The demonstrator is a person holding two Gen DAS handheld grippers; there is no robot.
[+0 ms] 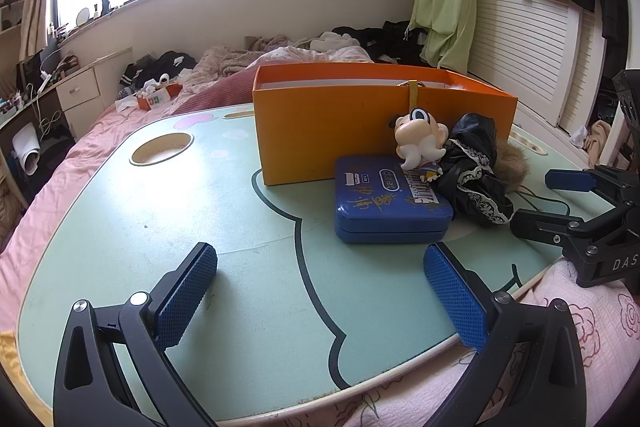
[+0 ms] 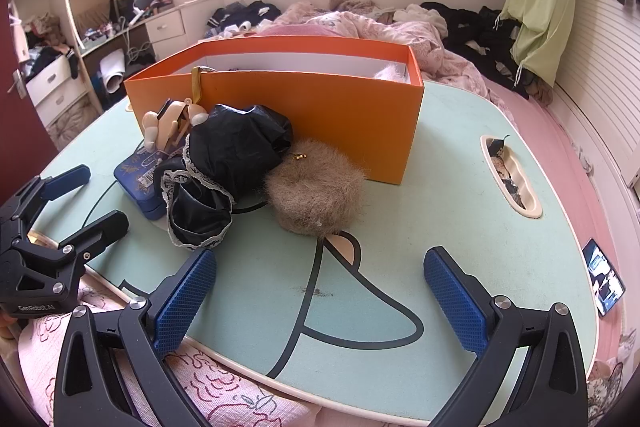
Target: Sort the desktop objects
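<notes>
An orange box (image 1: 340,131) (image 2: 320,115) stands open-topped at the back of the mint-green lap table (image 1: 160,227) (image 2: 460,227). In front of it lie a blue tin (image 1: 390,203) (image 2: 138,179), a white-bearded figurine (image 1: 420,143) (image 2: 168,127), a black lace-trimmed cloth (image 1: 476,171) (image 2: 228,163) and a brown furry pouch (image 2: 316,195) (image 1: 514,163). My left gripper (image 1: 320,287) is open and empty near the table's front edge, short of the tin. My right gripper (image 2: 320,295) is open and empty, just in front of the pouch.
The table rests on a pink bed strewn with clothes (image 2: 400,23). It has a round cup hole (image 1: 162,147) and an oval slot (image 2: 510,175) holding small items. A phone (image 2: 604,283) lies on the bed at right. Drawers and shelves (image 2: 60,83) stand left.
</notes>
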